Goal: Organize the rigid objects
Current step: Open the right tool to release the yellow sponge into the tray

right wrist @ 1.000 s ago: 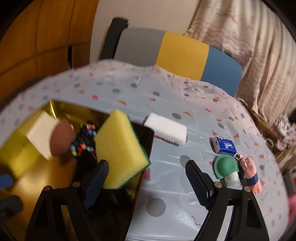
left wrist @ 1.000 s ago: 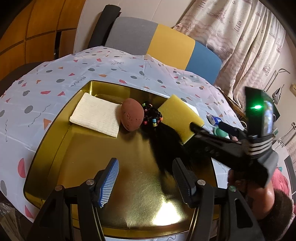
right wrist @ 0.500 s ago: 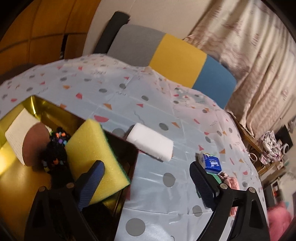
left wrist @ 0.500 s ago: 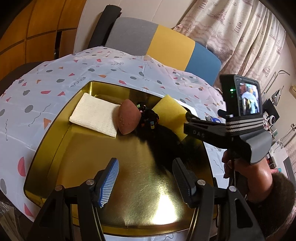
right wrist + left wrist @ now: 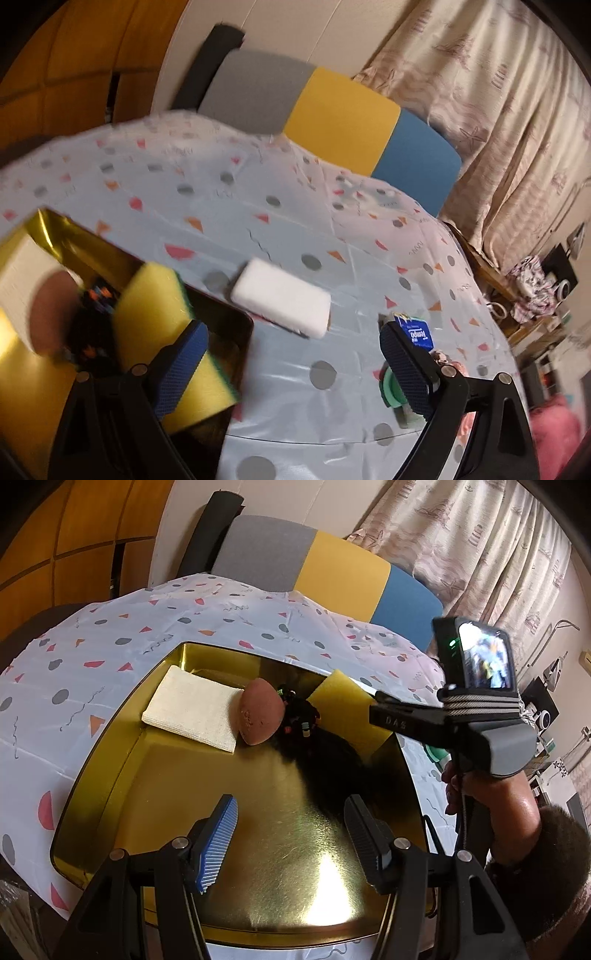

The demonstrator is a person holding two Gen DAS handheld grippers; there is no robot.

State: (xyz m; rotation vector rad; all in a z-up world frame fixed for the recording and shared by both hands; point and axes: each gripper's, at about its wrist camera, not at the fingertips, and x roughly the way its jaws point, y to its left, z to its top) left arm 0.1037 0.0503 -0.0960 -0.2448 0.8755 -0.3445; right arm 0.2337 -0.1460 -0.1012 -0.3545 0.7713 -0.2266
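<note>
- Left wrist view: your left tongs (image 5: 290, 840) stand wide and empty over the gold tray (image 5: 110, 775), which holds a folded cloth (image 5: 192, 712), brown egg-shaped sponge (image 5: 260, 716) and yellow sponge (image 5: 347, 712).
- Right wrist view: your right tongs (image 5: 295, 363) stand wide and empty above the table (image 5: 295, 236); a white block (image 5: 282, 297) lies beyond them, just beside the tray.

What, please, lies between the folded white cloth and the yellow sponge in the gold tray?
A brown egg-shaped object and a black beaded bundle, seen in the left wrist view.
</note>
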